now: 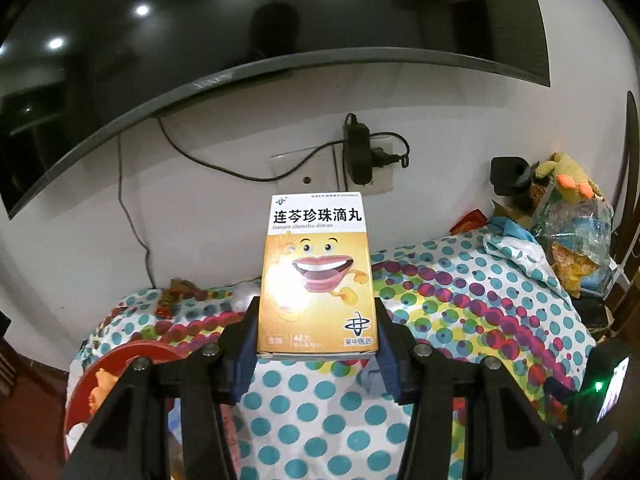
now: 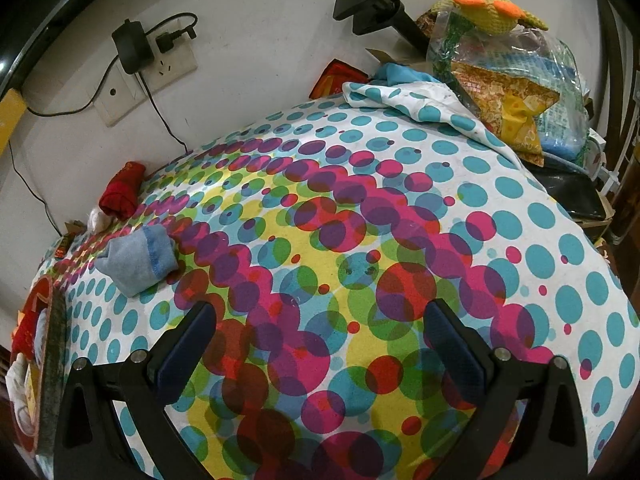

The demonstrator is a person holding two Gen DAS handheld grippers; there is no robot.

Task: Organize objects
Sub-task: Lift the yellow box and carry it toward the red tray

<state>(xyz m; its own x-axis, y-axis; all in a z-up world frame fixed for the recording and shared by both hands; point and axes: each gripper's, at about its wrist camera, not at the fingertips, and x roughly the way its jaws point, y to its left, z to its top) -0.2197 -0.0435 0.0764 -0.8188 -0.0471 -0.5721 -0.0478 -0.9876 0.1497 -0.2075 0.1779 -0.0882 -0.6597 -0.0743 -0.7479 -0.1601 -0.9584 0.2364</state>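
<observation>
Left wrist view shows the left gripper (image 1: 316,344) pinching a yellow medicine box (image 1: 316,276) by its lower edges, one blue pad on each side. The box stands upright between the fingers, its smiling cartoon mouth and black Chinese lettering facing the camera, held clear above the bench, which is covered by a polka-dot cloth (image 1: 460,312). At 8 o'clock from the box a red round tray (image 1: 120,356) sits at the bench edge with small items in it. At 12 o'clock a black power adapter (image 1: 356,152) is plugged into a wall socket, under a large dark television (image 1: 200,32). At 2 o'clock a heap of plastic bags (image 1: 576,232) lies at the far end of the bench, topped by a yellow crocheted toy (image 1: 568,172).

Right wrist view shows the right gripper (image 2: 320,340) spread wide with nothing between its pads, hanging over the dotted cloth. At 10 o'clock from it lies a folded pale blue cloth (image 2: 140,260), and beyond that, near the wall, a red rolled cloth (image 2: 120,192).
</observation>
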